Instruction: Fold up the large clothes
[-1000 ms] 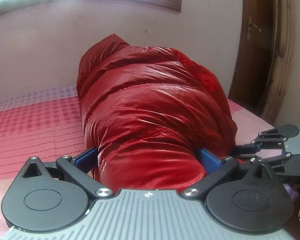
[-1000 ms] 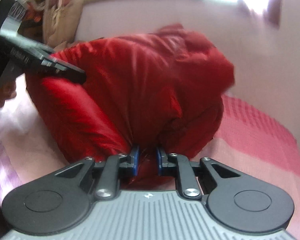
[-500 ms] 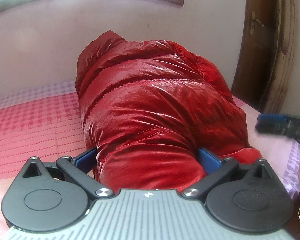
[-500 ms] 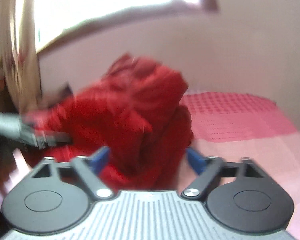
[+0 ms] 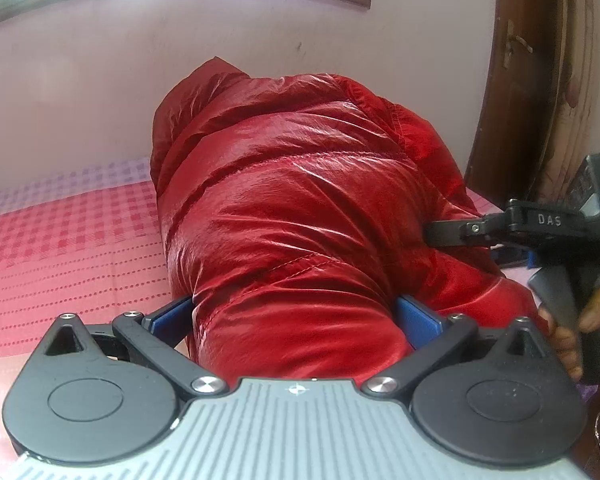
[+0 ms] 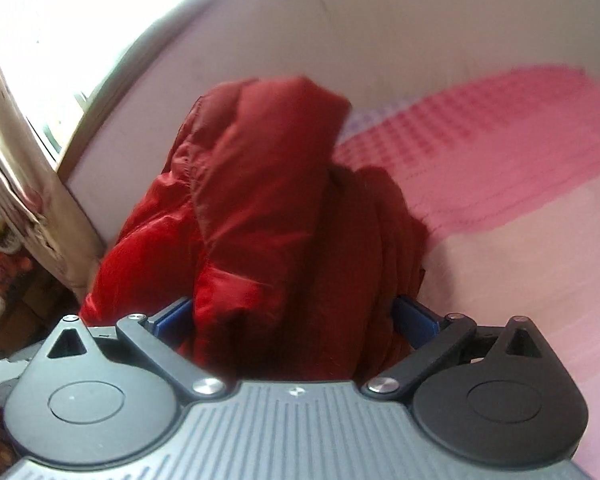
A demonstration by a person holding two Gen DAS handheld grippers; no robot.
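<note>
Lying bunched on the bed (image 5: 68, 248), the red puffer jacket (image 5: 300, 208) sits toward the right side of the mattress, its far end near the wall (image 5: 100, 92). Left of it the pink checked sheet is bare out to the bed's left edge. Left hand-held gripper (image 5: 296, 316): jaws spread wide, blue pads on either flank of the jacket's near end, fabric bulging between them. Right of the jacket only a narrow strip of sheet, then the wooden door (image 5: 516, 80). Right hand-held gripper (image 6: 294, 314) comes in at the jacket's right flank; jaws also spread wide around a thick fold, pads at its sides. Curtain (image 6: 16, 184) and window close on that side.
</note>
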